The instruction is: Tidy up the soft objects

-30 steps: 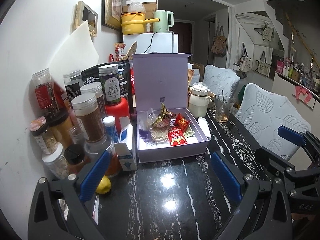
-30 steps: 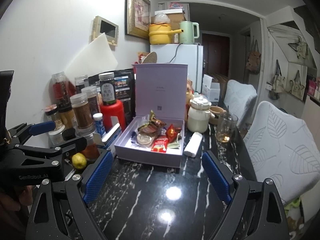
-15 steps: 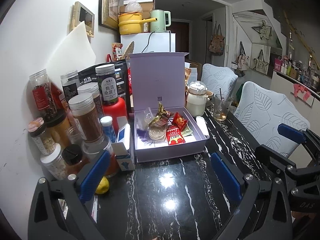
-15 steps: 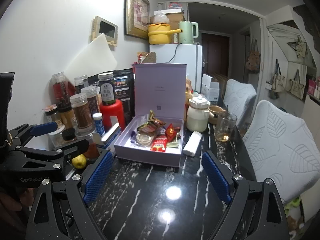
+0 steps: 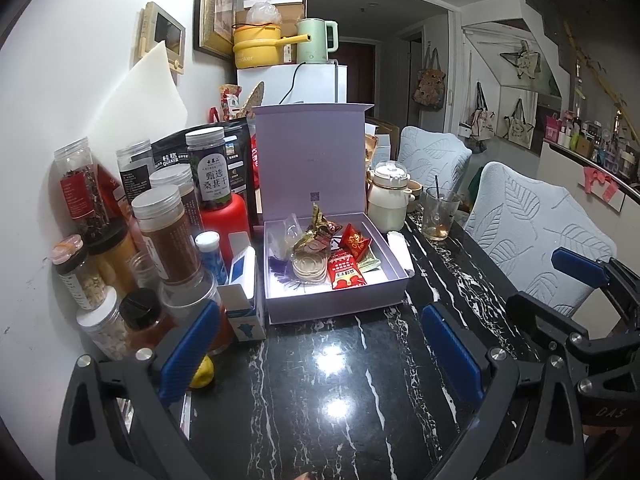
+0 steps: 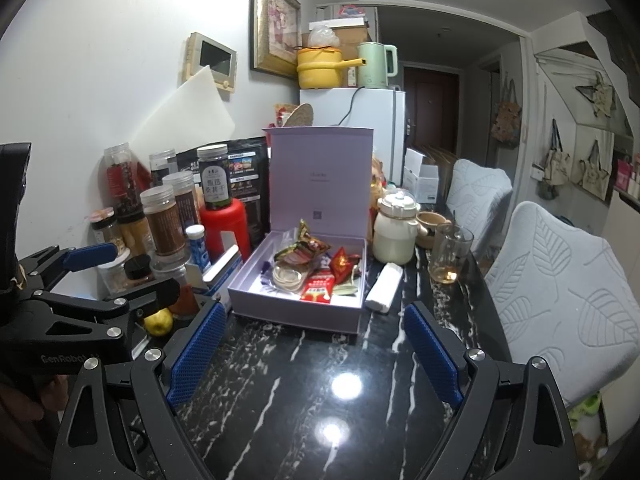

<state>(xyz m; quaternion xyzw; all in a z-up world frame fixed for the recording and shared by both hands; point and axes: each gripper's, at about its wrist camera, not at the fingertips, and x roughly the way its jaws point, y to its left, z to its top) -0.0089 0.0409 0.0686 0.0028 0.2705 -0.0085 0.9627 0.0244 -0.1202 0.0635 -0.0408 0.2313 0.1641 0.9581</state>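
Both your grippers hover wide apart and empty over the black marble table (image 5: 320,400), short of the lavender box (image 5: 336,304).

Since a second ago you have barely shifted: the box sits a touch farther from your left gripper (image 5: 320,344), and your right gripper (image 6: 316,348) keeps the same view. The soft snack packets (image 5: 345,274) lie inside the open box, its lid upright behind. Jars (image 5: 164,236) crowd the box's left edge, a white roll (image 6: 385,287) lies just beside its right wall, and bare tabletop stretches between your fingertips and its front wall.
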